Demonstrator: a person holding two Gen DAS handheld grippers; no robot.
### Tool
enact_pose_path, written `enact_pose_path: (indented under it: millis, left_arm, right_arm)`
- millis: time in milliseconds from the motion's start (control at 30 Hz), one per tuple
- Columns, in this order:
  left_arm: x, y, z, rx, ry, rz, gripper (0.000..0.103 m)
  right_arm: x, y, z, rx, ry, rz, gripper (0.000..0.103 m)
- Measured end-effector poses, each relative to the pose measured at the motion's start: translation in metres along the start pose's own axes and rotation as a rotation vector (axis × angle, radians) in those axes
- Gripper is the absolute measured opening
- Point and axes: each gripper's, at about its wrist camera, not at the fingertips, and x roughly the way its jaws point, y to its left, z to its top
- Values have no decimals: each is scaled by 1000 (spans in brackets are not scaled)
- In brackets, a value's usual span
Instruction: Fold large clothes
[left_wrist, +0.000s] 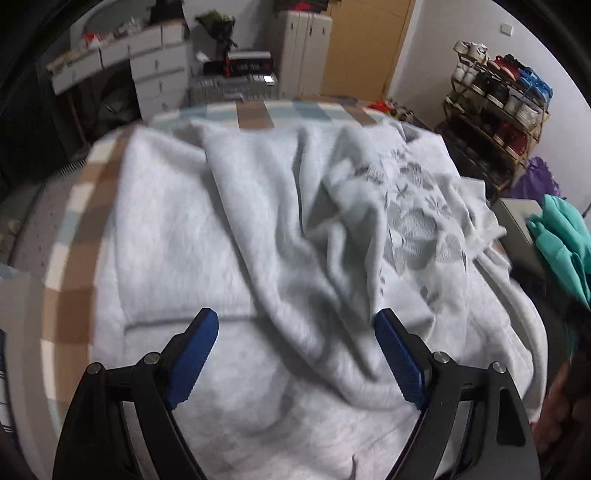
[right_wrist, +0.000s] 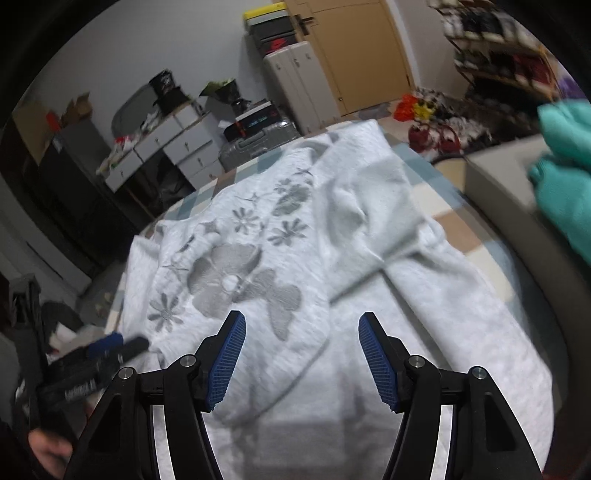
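Over rumpled sweatshirt (left_wrist: 280, 229) on checked bed (left_wrist: 74, 236): left gripper (left_wrist: 295, 321), right gripper (right_wrist: 302, 325) jaws released, empty.

One pale grey sweatshirt (right_wrist: 295, 236) is lying spread over one checked bed cover (left_wrist: 74, 229); it is carrying one large flower print and several smaller ones, too blurred to count exactly. Two grippers are showing: the left gripper (left_wrist: 295, 325) and the right gripper (right_wrist: 302, 325) are each hanging above the sweatshirt, each with two blue jaws standing apart. Beyond the sweatshirt one wooden door (right_wrist: 354, 51) is showing, one white cabinet (right_wrist: 295, 81) is standing beside it, and one silver suitcase (right_wrist: 255, 144) is lying nearer. To the sweatshirt's right, one teal garment (right_wrist: 565, 177) is resting, with one shoe rack (left_wrist: 495, 107) behind it.
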Motion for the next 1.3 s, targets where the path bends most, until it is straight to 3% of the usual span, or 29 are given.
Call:
enact_pose_path:
  millis: [100,233,333,367,467,567,667,700,767,833,967,1033,1133,1233,1300]
  left_arm:
    - [7,10,4,-85,32,-54,84]
    - [10,24,8,-119,45,-26,84]
    - [6,42,6,-203,62,-67,84]
    - [5,46,5,-229,61,-76,84]
    - [5,58,5,-272,72,-86,84]
    - [7,63,3,-277,77,-70,84]
    - [8,67,1,-285,83,-57,84]
    - [6,70,0,-287,81,-56,84]
    - [4,73,0,-287,76,-51,84]
    - [5,73,1,-272,77,-33,84]
    - [-4,82,4,-253,59,-20,84]
    - [-20,97,13,-285,-2,-62,84]
    - [-34,125,38,-354,-78,-6,84]
    - [-17,154,72,-414,-32,62,84]
    - [3,170,95,-419,23,56,84]
  right_arm:
    - [21,33,22,-142,35,3,64]
    - [79,68,38,-332,205,-141,64]
    - [124,64,26,-396,353,-244,61]
    - [134,60,20,-410,377,-247,61]
    - [131,58,18,-439,341,-217,62]
    - [132,63,35,-496,433,-229,61]
    - [103,70,74,-541,292,-307,68]
    - [97,68,85,-522,266,-308,77]
    - [96,58,98,-477,260,-298,82]
    - [109,42,95,-444,297,-329,82]
    - [157,11,60,-447,471,-356,84]
    - [148,9,67,-457,417,-297,85]
    - [125,-3,97,-403,357,-192,83]
    - [106,-30,136,-349,244,-236,86]
    - [105,-47,153,-304,206,-275,89]
